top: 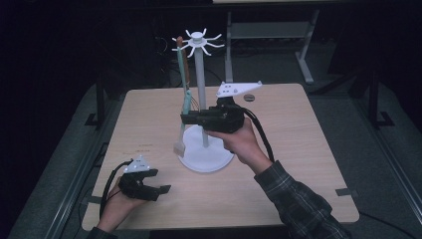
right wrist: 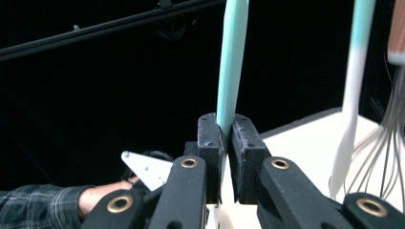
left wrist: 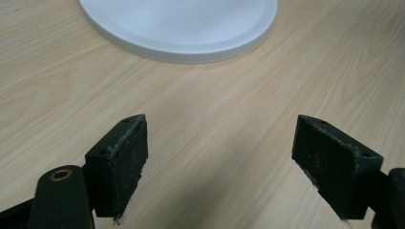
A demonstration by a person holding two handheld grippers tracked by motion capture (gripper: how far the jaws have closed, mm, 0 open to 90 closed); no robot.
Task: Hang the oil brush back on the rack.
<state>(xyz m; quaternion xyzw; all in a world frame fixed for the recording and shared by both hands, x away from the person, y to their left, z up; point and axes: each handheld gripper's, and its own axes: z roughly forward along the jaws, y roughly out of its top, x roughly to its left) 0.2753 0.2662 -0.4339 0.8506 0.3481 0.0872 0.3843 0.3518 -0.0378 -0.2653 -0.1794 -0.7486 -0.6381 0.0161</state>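
Wooden table (top: 298,164) | right tongs (right wrist: 227,138) clench upright mint utensil handle (right wrist: 232,57) | left tongs (left wrist: 222,162) released

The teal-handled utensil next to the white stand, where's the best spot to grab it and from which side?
Grip the teal-handled utensil on its slim, flat handle, coming in level from the side so the jaws press its two broad faces. The right gripper holds it that way already, with the head hanging by the stand.

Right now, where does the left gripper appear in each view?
High view: left gripper, bottom left.
Left gripper view: its open jaws, bottom corners.
Right gripper view: its grey plate, lower left.
Shared landmark: white stand base, high and left gripper views.
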